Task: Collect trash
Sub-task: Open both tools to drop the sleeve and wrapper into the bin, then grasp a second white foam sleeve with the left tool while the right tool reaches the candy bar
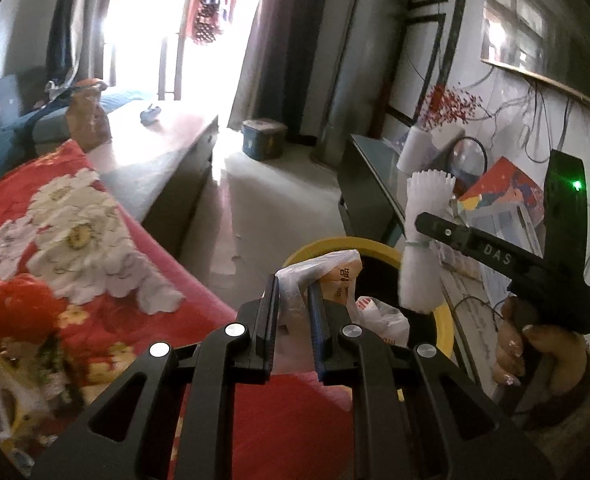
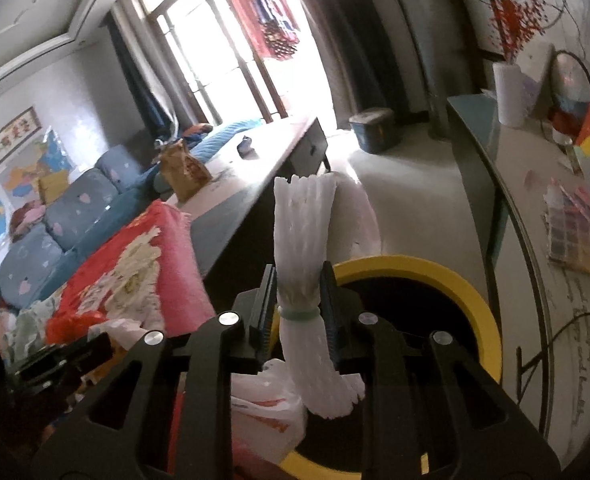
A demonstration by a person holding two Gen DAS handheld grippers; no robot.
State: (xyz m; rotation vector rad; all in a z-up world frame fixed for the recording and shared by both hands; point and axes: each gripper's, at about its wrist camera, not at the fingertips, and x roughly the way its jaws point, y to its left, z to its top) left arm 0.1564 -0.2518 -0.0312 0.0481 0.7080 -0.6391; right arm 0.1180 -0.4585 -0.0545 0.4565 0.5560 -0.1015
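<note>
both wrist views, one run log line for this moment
left claw: shut on plastic bag | right claw: shut on foam netting roll | both over yellow-rimmed bin

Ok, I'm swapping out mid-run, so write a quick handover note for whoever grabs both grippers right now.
Left gripper: shut on a crumpled plastic bag, held at the near rim of the yellow bin.
Right gripper: shut on a white foam net bundle tied with a green band, upright over the bin.
Done: another plastic bag with red print already lies in the bin.
Left: release both items into the bin, then check the red floral blanket area for more trash.
</note>
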